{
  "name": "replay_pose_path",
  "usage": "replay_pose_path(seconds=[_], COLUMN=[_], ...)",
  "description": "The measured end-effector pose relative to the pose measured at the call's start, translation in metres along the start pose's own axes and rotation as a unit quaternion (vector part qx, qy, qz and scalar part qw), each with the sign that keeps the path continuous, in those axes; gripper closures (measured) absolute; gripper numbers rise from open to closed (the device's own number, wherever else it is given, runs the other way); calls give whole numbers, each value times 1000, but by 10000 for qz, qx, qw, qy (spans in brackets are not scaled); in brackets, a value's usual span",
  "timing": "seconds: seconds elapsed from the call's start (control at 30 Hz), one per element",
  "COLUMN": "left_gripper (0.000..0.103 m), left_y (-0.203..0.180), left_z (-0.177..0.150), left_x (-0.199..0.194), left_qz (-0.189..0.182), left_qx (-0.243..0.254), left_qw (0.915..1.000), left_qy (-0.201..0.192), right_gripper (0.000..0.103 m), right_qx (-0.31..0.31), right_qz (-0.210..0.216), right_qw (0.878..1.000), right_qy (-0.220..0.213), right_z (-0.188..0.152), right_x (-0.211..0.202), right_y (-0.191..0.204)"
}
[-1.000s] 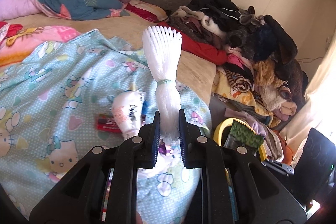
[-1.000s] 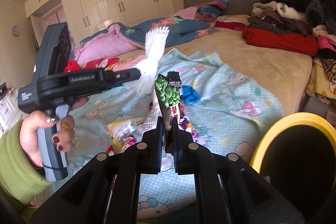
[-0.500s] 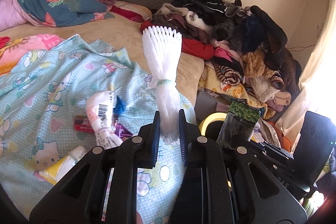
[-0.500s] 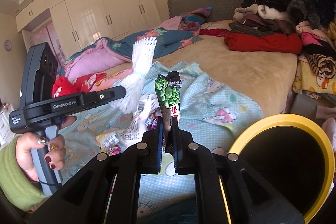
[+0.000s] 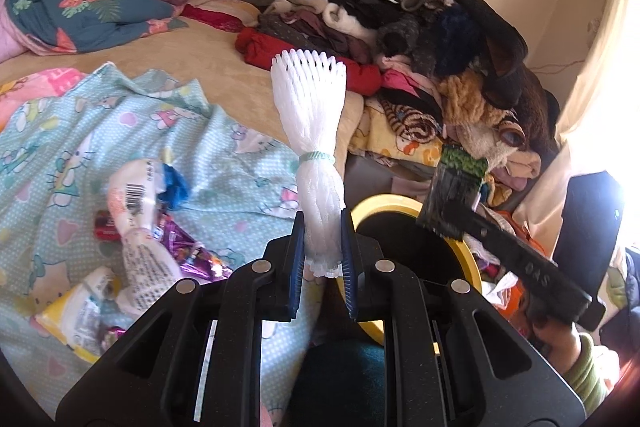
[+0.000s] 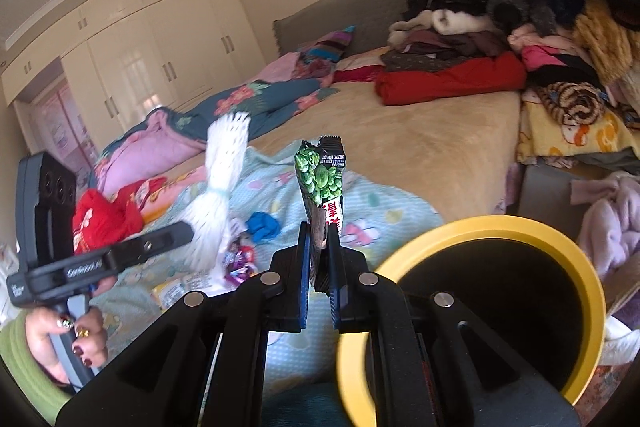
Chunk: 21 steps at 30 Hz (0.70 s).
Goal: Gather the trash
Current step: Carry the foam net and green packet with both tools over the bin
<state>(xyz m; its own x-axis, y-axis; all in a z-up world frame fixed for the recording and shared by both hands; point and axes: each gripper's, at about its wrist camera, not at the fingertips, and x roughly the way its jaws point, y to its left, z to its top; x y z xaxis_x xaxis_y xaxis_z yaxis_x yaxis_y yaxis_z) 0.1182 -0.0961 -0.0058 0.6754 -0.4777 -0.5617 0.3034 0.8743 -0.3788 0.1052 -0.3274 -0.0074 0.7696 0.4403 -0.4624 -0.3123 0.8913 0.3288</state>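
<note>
My left gripper (image 5: pixel 323 227) is shut on a white foam fruit net (image 5: pixel 312 131) tied with a green band, held upright above the bed's edge. My right gripper (image 6: pixel 319 239) is shut on a green and black snack wrapper (image 6: pixel 322 179), also seen in the left wrist view (image 5: pixel 460 179). A yellow-rimmed black trash bin (image 6: pixel 500 227) stands by the bed, just right of the right gripper and just behind the left one (image 5: pixel 384 201). More wrappers (image 5: pixel 136 211) lie on the Hello Kitty blanket (image 5: pixel 60 131).
A pile of clothes (image 5: pixel 420 39) fills the bed's far right side. A folded floral quilt (image 5: pixel 88 15) lies at the back left. White wardrobes (image 6: pixel 152 51) line the far wall. A blue crumpled scrap (image 6: pixel 262 225) lies on the blanket.
Both grippers have moved right, toward the yellow bin, each carrying its piece of trash. The bin now looms larger in both views.
</note>
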Motion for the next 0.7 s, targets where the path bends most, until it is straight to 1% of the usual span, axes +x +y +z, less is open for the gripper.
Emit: replay_pose_path(seconds=[0.2, 0.7], left_gripper=[92, 92], left_y=[-17, -63], left_z=[-7, -26], left_x=[10, 45], left_qz=[-160, -478], left_qx=[110, 569], left_qw=[9997, 9959], left_qy=[121, 521], right_gripper=[95, 95], right_qx=[150, 665], right_qz=[-284, -696], right_qw=[9994, 9953], right_qy=[-91, -112], right_z=[0, -7], right_x=[-10, -19], right_y=[-26, -75])
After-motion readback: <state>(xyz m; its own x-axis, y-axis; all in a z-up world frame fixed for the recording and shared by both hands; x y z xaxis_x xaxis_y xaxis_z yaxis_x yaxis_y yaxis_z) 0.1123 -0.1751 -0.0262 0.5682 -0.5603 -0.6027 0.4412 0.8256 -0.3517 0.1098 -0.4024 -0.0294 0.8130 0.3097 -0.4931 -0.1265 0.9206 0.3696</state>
